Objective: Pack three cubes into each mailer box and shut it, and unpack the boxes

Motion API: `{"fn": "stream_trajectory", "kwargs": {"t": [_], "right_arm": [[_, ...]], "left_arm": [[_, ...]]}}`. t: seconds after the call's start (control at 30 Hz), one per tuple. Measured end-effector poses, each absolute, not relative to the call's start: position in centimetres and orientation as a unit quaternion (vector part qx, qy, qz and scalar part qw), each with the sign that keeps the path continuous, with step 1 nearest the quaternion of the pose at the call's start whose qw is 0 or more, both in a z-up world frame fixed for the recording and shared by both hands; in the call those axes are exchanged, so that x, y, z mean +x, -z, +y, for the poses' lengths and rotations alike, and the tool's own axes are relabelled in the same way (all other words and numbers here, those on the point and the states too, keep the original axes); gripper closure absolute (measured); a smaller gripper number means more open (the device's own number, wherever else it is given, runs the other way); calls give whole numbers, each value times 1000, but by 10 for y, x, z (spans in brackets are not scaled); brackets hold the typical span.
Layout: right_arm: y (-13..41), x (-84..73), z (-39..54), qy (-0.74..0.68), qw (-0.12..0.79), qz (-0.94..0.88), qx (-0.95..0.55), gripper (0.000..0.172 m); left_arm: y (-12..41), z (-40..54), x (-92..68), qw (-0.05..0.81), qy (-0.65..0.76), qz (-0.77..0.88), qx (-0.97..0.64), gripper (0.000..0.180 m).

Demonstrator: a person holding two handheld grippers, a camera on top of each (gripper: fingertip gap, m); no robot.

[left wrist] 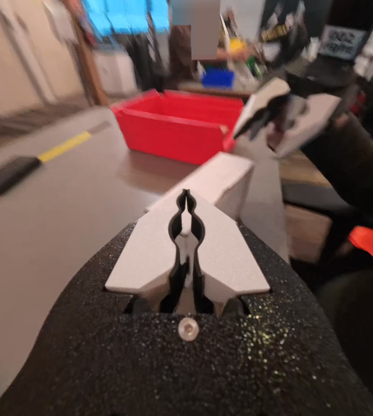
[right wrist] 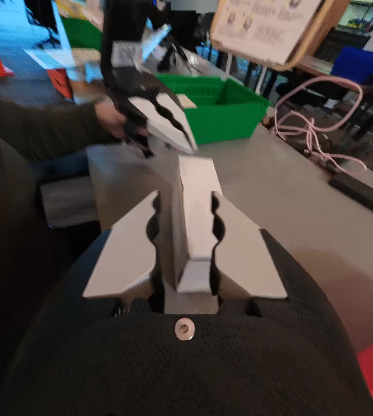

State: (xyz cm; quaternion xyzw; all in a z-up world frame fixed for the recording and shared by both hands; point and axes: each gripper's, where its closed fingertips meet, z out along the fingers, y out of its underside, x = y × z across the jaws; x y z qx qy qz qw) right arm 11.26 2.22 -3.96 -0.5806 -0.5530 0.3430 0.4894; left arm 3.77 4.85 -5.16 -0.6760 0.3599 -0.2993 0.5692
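Between the right gripper's (right wrist: 185, 195) spread fingers lies a closed white mailer box (right wrist: 195, 202), unpinched; left gripper (left wrist: 187, 191) clenched, empty. Light, crushable cardboard probably; grip its narrow sides.

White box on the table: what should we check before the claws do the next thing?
1. White box flat on the table: ok.
2. Box lid shut: ok, it looks closed, though the pictures are blurry.
3. Cubes inside the box: cannot tell, none show.
4. Left claw shut with its tips meeting, near the box's end: ok.
5. Right claw gripping the box: not ok; it is open and hangs over the box without squeezing it.
6. Red bin and pink cable away from the box: ok.
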Motion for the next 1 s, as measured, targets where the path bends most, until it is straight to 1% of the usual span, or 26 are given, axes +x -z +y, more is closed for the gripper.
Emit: {"fn": "stream_trajectory", "kwargs": {"t": [0.03, 0.07, 0.1, 0.17, 0.2, 0.27, 0.3, 0.37, 0.4, 0.43, 0.5, 0.6, 0.67, 0.77, 0.8, 0.93, 0.97, 1.0], "right_arm": [[25, 105, 15, -350, 486, -558, -575, 107], [18, 98, 12, -334, 480, -572, -575, 90], [19, 92, 14, -296, 468, -594, -584, 77], [38, 82, 32, -196, 423, -637, -613, 59], [52, 77, 36, -171, 381, -653, -632, 54], [82, 67, 35, -163, 287, -662, -673, 57], [93, 65, 44, -136, 264, -657, -693, 61], [110, 69, 63, -69, 238, -658, -711, 69], [117, 70, 67, -55, 220, -664, -712, 77], [124, 71, 66, -51, 196, -670, -714, 85], [136, 71, 60, -57, 153, -678, -717, 96], [139, 71, 56, -53, 147, -696, -700, 96], [135, 73, 54, -48, 169, -706, -686, 96], [103, 82, 64, -22, 253, -708, -659, 97], [81, 90, 73, -5, 298, -698, -651, 97], [-33, 154, 125, 94, 503, -595, -620, 97], [-54, 178, 141, 130, 536, -567, -612, 97], [-66, 201, 157, 163, 551, -550, -606, 97]], "left_arm": [[34, 56, 30, 617, 290, 329, -654, 180], [18, 62, 20, 659, 282, 300, -629, 174], [2, 66, 11, 695, 276, 277, -603, 167], [-20, 77, -12, 761, 241, 226, -557, 167], [-26, 81, -21, 789, 214, 213, -535, 168], [-26, 89, -30, 820, 156, 211, -509, 170], [-23, 92, -31, 826, 134, 216, -504, 170], [-12, 97, -28, 824, 121, 224, -507, 170], [-6, 98, -27, 821, 123, 225, -510, 168], [-1, 100, -28, 820, 118, 223, -514, 167], [9, 107, -34, 817, 79, 223, -525, 165], [17, 108, -41, 817, 34, 235, -526, 166], [21, 105, -40, 816, 59, 235, -525, 165], [26, 108, -37, 809, 96, 221, -536, 165], [28, 110, -35, 805, 104, 221, -540, 165], [39, 117, -28, 791, 124, 224, -556, 166], [42, 118, -24, 785, 128, 230, -561, 166], [45, 119, -21, 781, 129, 237, -563, 166]]}}
